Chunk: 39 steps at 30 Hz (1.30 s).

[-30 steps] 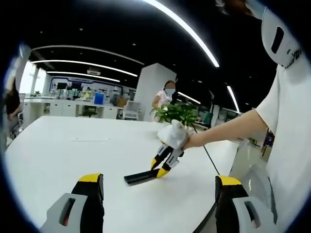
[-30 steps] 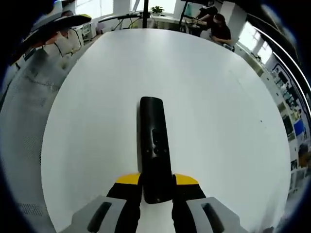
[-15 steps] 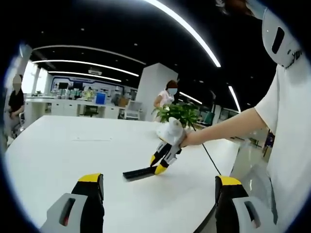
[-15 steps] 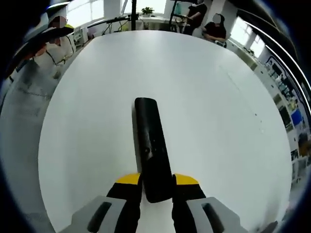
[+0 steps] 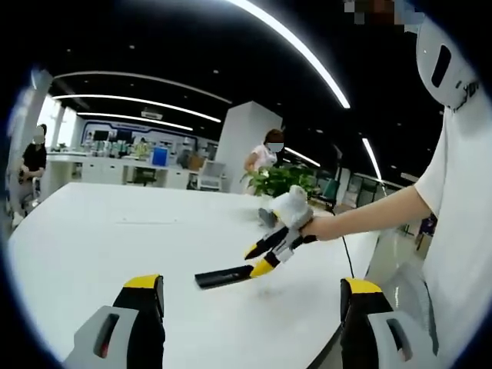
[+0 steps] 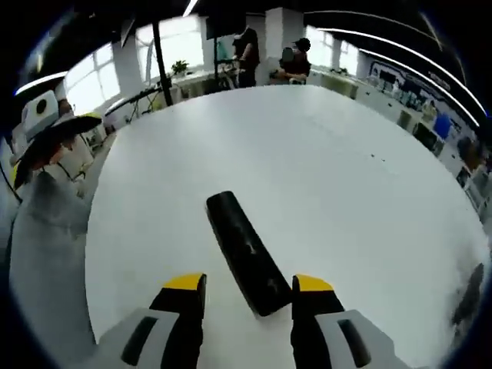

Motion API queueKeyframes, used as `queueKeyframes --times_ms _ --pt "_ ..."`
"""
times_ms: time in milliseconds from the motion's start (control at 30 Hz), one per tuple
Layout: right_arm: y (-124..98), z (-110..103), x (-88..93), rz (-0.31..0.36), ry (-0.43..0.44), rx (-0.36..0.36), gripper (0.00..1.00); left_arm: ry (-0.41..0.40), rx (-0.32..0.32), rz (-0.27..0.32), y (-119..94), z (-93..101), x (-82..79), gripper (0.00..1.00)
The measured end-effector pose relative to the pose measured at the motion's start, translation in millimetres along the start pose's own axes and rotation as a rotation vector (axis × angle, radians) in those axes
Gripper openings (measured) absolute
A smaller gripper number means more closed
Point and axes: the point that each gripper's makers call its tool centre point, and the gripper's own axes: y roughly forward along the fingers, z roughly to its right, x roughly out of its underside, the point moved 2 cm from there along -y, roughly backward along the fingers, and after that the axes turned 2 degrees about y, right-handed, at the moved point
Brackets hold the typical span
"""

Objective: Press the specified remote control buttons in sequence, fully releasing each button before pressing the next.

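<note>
In the left gripper view the left gripper [image 5: 250, 307] hung above the near edge of the white desk [image 5: 84, 238] with its yellow-tipped jaws spread wide and nothing between them. Further along the desk lay the black remote control [image 5: 223, 276], flat on the bare top and inward from the right-hand edge, its right end meeting the tip of the right gripper [image 5: 263, 259], which a hand [image 5: 321, 227] held out from the right. A potted plant [image 5: 280, 179] stood at the far edge behind them. In the right gripper view the right gripper [image 6: 247, 290] had its jaws parted, and the remote control [image 6: 246, 250] lay slanted between them, its near end close against the right jaw; whether it touched could not be made out
</note>
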Motion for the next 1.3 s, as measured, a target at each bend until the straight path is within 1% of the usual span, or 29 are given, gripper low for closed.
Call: queueKeyframes --times_ms 33,67,133,167,200,233,267,333,400,467,500,600,700,767,833,1133,1300 --pt "-3.9 -1.6 -2.1 0.028 0.032 0.006 0.52 -0.001 0.0 0.0 0.1 0.3 -0.1 0.99" --pt "-9.5 -2.6 -6.8 0.087 0.078 0.018 0.56 -0.002 0.0 0.001 0.2 0.3 -0.2 0.99" --pt "-18.2 -0.4 -13.4 0.173 0.162 0.022 0.63 0.001 -0.002 -0.004 0.5 0.5 0.2 0.99" --pt "-22.8 -1.3 -16.5 0.206 0.182 0.029 0.65 0.004 -0.006 -0.011 0.2 0.1 0.8 0.99" --pt "-30.4 -1.9 -20.1 0.253 0.202 0.048 0.69 0.008 -0.011 -0.012 0.0 -0.6 0.7 0.99" --pt "-35.5 -3.0 -22.7 0.284 0.195 0.06 0.71 0.008 -0.013 -0.011 -0.4 -0.8 0.4 0.99" --pt "-43.9 -4.0 -25.9 0.329 0.185 0.086 0.73 0.005 -0.016 -0.007 -0.9 -1.2 -0.3 0.99" --pt "-54.9 -7.6 -30.0 0.392 0.184 0.104 0.78 0.0 -0.018 -0.004 -1.7 -1.8 -1.0 0.99" --pt "-68.6 -9.0 -31.7 0.453 0.185 0.149 0.84 0.0 -0.022 -0.005 -2.0 -2.4 -1.2 0.99" --pt "-80.0 -10.3 -29.9 0.485 0.194 0.179 0.89 0.002 -0.024 -0.006 -2.0 -2.5 -1.8 0.99" --pt "-84.2 -11.4 -28.0 0.488 0.193 0.186 0.92 0.003 -0.025 -0.006 -2.0 -2.3 -2.2 0.99" --pt "-100.4 -14.3 -21.6 0.506 0.205 0.22 0.94 0.004 -0.022 -0.002 -1.1 -1.5 -4.2 0.99" --pt "-115.9 -15.9 -18.1 0.543 0.212 0.258 0.96 0.008 -0.018 -0.004 0.6 0.0 -5.6 0.98" --pt "-125.2 -17.1 -14.7 0.559 0.202 0.287 0.97 0.014 -0.014 0.0 1.7 2.2 -7.9 0.98" --pt "-133.2 -20.4 -10.9 0.562 0.189 0.313 0.98 0.016 -0.012 0.002 2.3 3.6 -9.8 0.98" --pt "-157.3 -41.8 4.4 0.591 0.23 0.341 0.99 0.018 -0.015 0.013 2.2 4.5 -11.5 0.99" --pt "-172.2 -52.8 9.2 0.609 0.235 0.369 0.99 0.02 -0.024 0.02 -0.1 4.3 -13.1 0.99"
